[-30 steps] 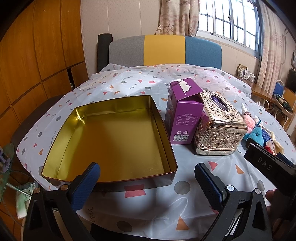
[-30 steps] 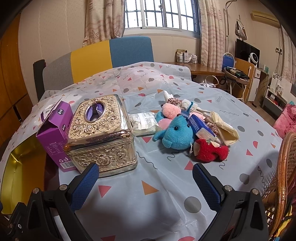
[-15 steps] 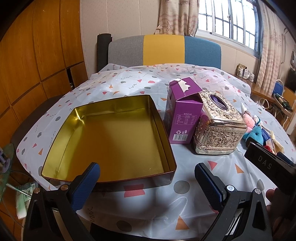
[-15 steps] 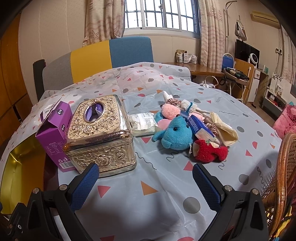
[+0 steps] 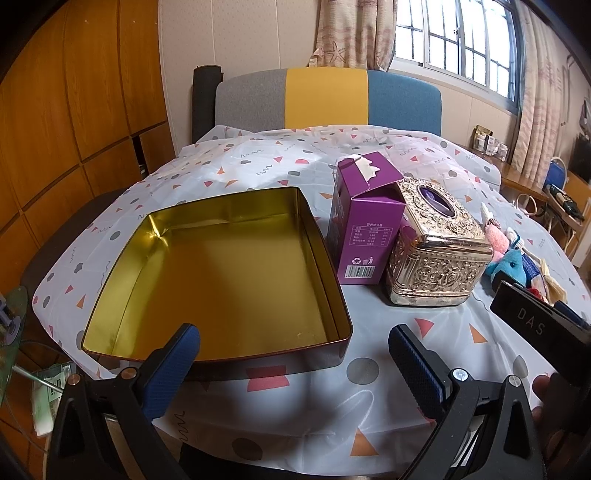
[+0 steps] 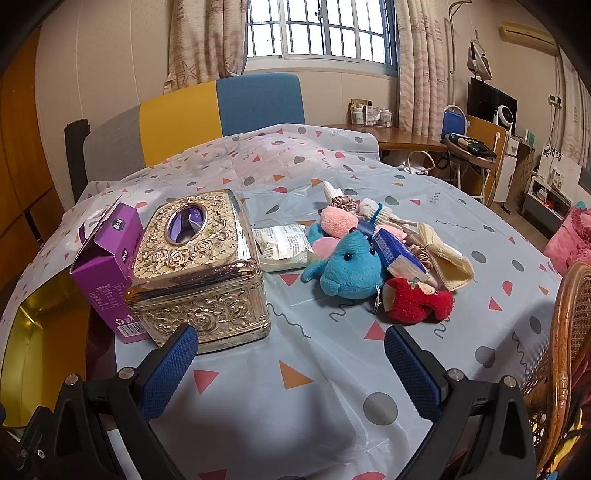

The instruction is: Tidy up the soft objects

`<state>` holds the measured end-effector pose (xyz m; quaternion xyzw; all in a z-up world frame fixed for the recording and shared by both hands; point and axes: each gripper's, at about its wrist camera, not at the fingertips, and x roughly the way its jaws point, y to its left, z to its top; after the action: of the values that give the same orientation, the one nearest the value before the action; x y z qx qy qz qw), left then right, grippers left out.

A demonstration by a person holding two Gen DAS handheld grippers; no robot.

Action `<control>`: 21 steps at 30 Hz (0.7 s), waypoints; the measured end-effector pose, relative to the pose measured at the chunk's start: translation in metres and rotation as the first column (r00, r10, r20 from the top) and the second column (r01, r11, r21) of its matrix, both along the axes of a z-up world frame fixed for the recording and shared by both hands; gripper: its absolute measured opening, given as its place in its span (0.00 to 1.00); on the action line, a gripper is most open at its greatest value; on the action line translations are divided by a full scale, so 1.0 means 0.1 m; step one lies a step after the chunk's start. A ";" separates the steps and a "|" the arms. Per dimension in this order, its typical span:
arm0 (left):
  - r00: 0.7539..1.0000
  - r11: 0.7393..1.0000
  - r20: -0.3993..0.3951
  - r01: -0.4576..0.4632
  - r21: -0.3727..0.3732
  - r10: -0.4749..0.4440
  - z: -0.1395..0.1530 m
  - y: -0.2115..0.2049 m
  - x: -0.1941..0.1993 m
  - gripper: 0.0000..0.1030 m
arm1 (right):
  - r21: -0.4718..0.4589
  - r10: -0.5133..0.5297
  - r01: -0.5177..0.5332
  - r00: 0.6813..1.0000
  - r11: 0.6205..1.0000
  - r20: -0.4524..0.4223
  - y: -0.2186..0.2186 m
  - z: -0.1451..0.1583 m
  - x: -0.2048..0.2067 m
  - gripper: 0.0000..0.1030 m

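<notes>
A purple cardboard carton (image 5: 364, 236) with a torn-open top stands upright at the centre of the left wrist view, touching an ornate gold embossed metal tissue box (image 5: 439, 254) to its right. Both rest on a white plastic tablecloth printed with coloured triangles and dots (image 5: 288, 387). Behind the table, across the top centre, is a sofa back in grey, yellow and blue panels (image 5: 327, 98). In the right wrist view, a brown woven rattan chair (image 6: 570, 332) fills the lower right edge, and a barred window (image 6: 321, 27) sits top centre.
</notes>
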<state>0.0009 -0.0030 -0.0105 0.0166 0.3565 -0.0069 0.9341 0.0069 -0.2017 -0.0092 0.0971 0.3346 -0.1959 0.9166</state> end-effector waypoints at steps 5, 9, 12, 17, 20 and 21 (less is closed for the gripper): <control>1.000 1.000 0.000 -0.001 0.001 0.001 0.01 0.01 0.00 1.00 | -0.001 0.000 0.000 1.000 1.000 -0.001 0.00 0.01 0.00 1.00; 1.000 1.000 0.005 0.000 0.004 0.000 0.02 0.01 0.01 1.00 | -0.005 0.002 -0.002 1.000 1.000 0.003 0.00 0.02 0.00 1.00; 1.000 1.000 0.009 0.002 0.004 -0.002 0.04 0.02 0.01 1.00 | -0.006 0.001 -0.001 1.000 1.000 0.006 -0.01 0.04 0.00 1.00; 1.000 1.000 0.011 0.007 0.009 -0.008 0.04 0.00 0.03 1.00 | -0.007 -0.001 0.002 1.000 1.000 0.010 -0.03 0.06 0.00 1.00; 1.000 1.000 0.015 0.014 0.014 -0.015 0.06 -0.02 0.05 1.00 | -0.006 0.003 -0.003 1.000 1.000 0.006 -0.06 0.07 0.01 1.00; 1.000 1.000 0.017 0.023 0.015 -0.023 0.07 -0.03 0.07 1.00 | -0.004 0.007 -0.007 1.000 1.000 0.005 -0.08 0.08 0.01 1.00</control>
<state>0.0078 -0.0056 -0.0031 0.0276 0.3484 -0.0150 0.9368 0.0081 -0.2096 -0.0015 0.0947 0.3322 -0.1931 0.9184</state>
